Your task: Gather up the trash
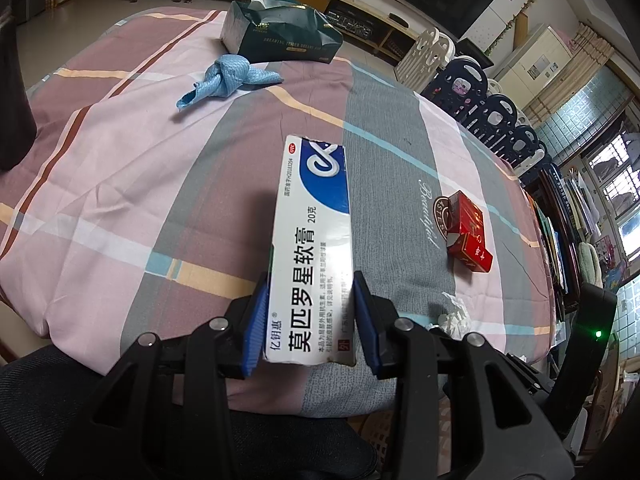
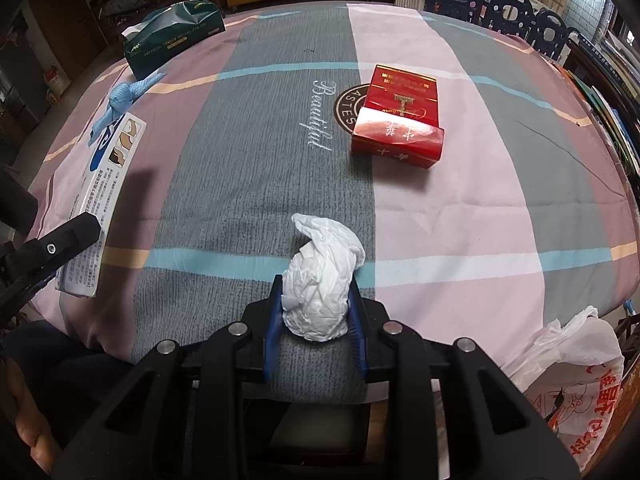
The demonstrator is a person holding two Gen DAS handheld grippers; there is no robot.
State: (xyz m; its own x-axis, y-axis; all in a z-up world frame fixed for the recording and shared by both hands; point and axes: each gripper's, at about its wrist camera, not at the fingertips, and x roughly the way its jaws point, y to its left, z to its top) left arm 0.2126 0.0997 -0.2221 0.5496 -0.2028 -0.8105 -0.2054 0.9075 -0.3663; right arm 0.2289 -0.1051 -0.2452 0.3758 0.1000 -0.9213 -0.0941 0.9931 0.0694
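Jaws tight on ointment box [image 1: 312, 248] and crumpled tissue [image 2: 320, 280]

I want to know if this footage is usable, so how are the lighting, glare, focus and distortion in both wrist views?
Left wrist view: even light, sharp, window blown out, mild glare on the ointment box in the left gripper, strong fisheye bending. Right wrist view: sharp too, sheen on the red cigarette pack, crumpled tissue in the right gripper bright yet detailed, dark corners.

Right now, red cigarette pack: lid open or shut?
Open. On the red cigarette pack, the flip lid is swung back and lies flat on the tablecloth behind the body; the left wrist view agrees. Contents: cannot tell.
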